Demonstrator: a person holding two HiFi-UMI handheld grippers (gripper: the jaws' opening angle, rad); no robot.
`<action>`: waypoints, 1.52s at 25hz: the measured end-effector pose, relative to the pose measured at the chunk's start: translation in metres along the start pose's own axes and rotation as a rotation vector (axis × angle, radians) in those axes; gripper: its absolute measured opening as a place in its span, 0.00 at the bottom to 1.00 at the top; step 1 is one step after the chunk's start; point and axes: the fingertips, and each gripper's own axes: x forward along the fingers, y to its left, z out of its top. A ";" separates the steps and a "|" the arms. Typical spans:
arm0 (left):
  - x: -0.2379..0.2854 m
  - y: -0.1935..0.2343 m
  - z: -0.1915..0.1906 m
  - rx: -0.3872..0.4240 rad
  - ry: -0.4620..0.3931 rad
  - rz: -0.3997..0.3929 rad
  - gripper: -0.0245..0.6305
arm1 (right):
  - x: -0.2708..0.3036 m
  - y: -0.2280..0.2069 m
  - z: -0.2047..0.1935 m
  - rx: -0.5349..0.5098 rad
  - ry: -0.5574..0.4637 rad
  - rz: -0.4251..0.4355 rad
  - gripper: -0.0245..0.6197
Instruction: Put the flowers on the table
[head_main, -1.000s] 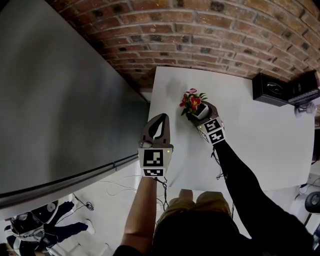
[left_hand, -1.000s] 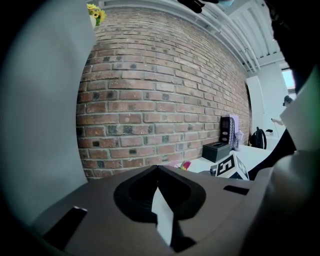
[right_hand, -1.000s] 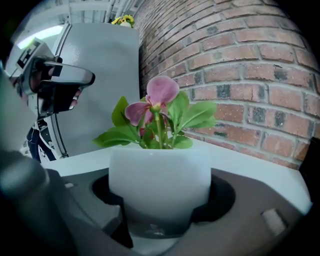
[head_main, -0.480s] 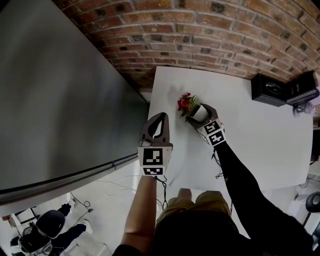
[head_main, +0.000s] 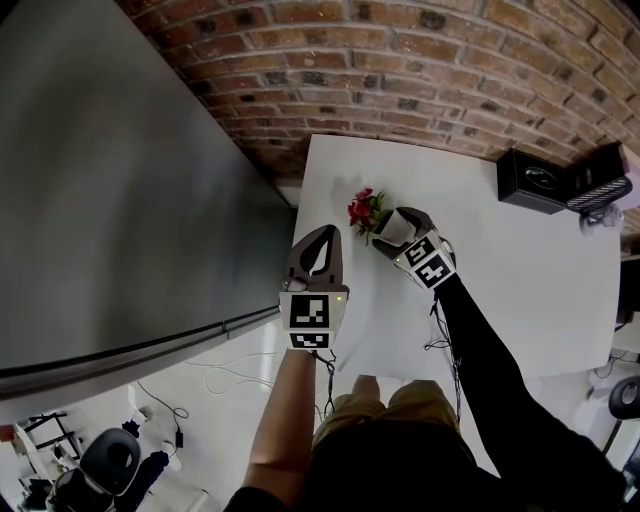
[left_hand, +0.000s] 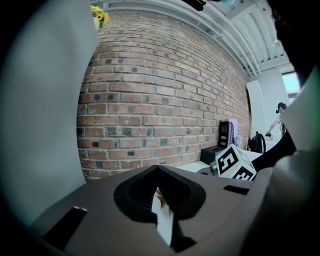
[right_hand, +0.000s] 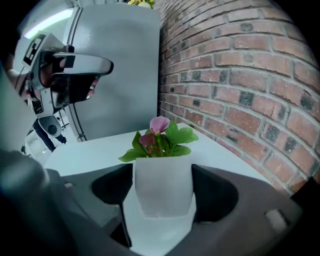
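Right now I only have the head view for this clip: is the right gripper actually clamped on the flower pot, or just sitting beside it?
Observer: Clamped. In the right gripper view, the right gripper has one jaw against each side of the white pot.
Operator: Does the plant sit straight in that grip?
Observer: In that view, yes. The pot stands straight between the jaws, with a pink flower above green leaves.
Operator: Is the left gripper carrying anything?
Observer: No. In the left gripper view, the left gripper has its jaw tips meeting, with nothing held between them.
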 end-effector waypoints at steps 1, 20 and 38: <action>-0.001 0.000 0.001 0.000 -0.001 -0.002 0.05 | 0.001 0.001 0.003 -0.007 0.019 0.013 0.60; -0.032 0.017 -0.001 -0.019 -0.027 0.038 0.05 | 0.007 0.013 0.007 -0.089 0.262 0.128 0.57; -0.030 0.009 -0.012 -0.013 0.000 0.015 0.05 | -0.017 -0.005 0.001 0.174 -0.223 -0.040 0.57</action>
